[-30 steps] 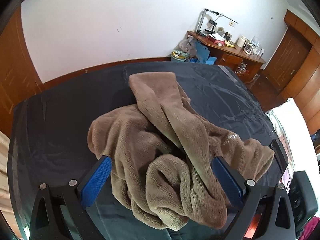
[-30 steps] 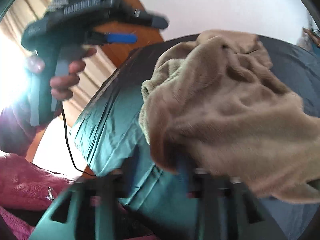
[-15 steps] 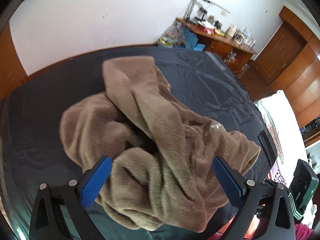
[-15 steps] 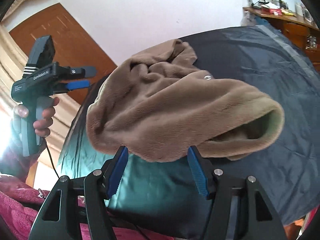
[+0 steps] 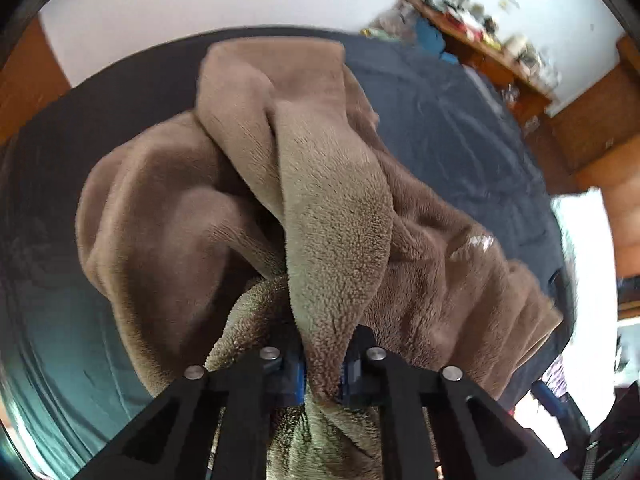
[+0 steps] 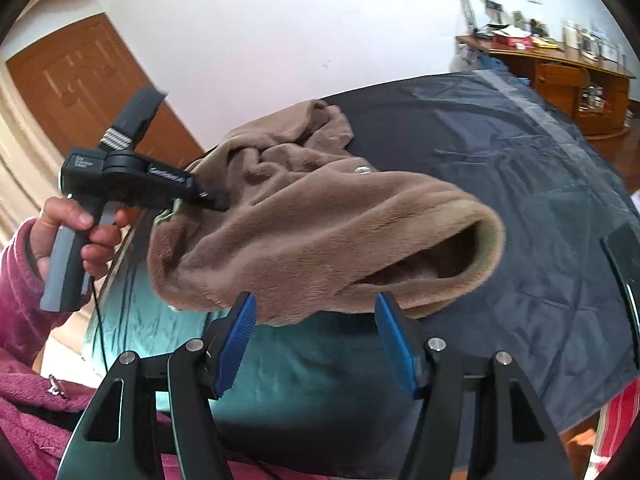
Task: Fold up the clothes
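Note:
A brown fleece garment lies crumpled on a dark sheet. My left gripper is shut on a fold of the garment at its near edge. In the right wrist view the left gripper shows pinching the garment at its left side. My right gripper is open and empty, just in front of the garment's near edge, with a sleeve opening facing it.
A wooden desk with clutter stands at the back right by the white wall. A wooden door is at the left. The person's pink sleeve is at the lower left. The sheet's near edge drops off at the right.
My left gripper has moved in and shut on a fold of the garment. My right gripper stays open and has held about the same place.

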Action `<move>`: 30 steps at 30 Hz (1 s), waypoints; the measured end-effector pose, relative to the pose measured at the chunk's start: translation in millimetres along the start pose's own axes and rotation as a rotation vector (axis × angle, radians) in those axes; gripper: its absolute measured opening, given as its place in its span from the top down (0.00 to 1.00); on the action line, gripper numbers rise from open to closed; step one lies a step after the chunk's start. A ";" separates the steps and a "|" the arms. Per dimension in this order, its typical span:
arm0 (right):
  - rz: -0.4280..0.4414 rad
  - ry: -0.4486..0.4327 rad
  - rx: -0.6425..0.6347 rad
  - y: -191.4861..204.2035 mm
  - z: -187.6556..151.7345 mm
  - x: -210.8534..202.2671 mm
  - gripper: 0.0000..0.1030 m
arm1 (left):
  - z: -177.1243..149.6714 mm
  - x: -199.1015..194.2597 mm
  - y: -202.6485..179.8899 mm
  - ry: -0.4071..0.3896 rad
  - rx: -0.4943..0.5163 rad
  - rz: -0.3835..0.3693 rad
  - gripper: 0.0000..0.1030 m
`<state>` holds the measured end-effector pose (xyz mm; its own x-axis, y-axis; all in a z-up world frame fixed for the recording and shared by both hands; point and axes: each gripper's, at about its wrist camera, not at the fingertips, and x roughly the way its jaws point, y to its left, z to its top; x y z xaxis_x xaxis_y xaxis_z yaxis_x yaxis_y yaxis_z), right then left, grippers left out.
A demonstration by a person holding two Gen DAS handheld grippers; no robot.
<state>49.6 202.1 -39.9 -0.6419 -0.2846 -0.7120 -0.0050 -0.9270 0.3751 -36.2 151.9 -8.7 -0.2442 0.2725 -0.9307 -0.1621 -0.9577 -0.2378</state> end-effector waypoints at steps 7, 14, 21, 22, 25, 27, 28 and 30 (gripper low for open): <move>-0.075 -0.039 0.047 -15.6 3.0 -4.8 0.36 | 5.7 -71.3 41.9 -0.205 -0.125 -0.025 0.91; -0.120 -0.057 0.034 -17.5 13.2 0.4 0.36 | 1.7 -162.2 126.2 -0.437 -0.346 -0.036 0.91; -0.105 -0.015 -0.083 3.7 20.4 23.5 0.36 | -40.9 -233.6 234.3 -0.609 -0.563 0.077 0.91; -0.099 -0.007 -0.094 6.5 20.8 27.4 0.36 | -47.2 -237.0 247.6 -0.612 -0.593 0.088 0.91; -0.087 0.018 -0.152 18.5 23.0 40.9 0.36 | -71.6 -236.7 282.4 -0.601 -0.671 0.135 0.91; -0.082 0.033 -0.204 28.2 24.4 50.5 0.36 | -85.2 -230.1 299.5 -0.584 -0.705 0.158 0.91; -0.077 0.043 -0.233 34.4 25.7 55.9 0.35 | -92.0 -226.7 307.3 -0.573 -0.719 0.166 0.91; -0.063 0.061 -0.288 47.7 29.3 67.3 0.34 | -104.3 -218.0 322.1 -0.547 -0.745 0.178 0.90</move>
<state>-16.4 145.9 -52.5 -0.5997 -0.2306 -0.7663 0.1799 -0.9719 0.1517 64.6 -225.7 88.5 -0.6524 -0.0594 -0.7556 0.5282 -0.7506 -0.3971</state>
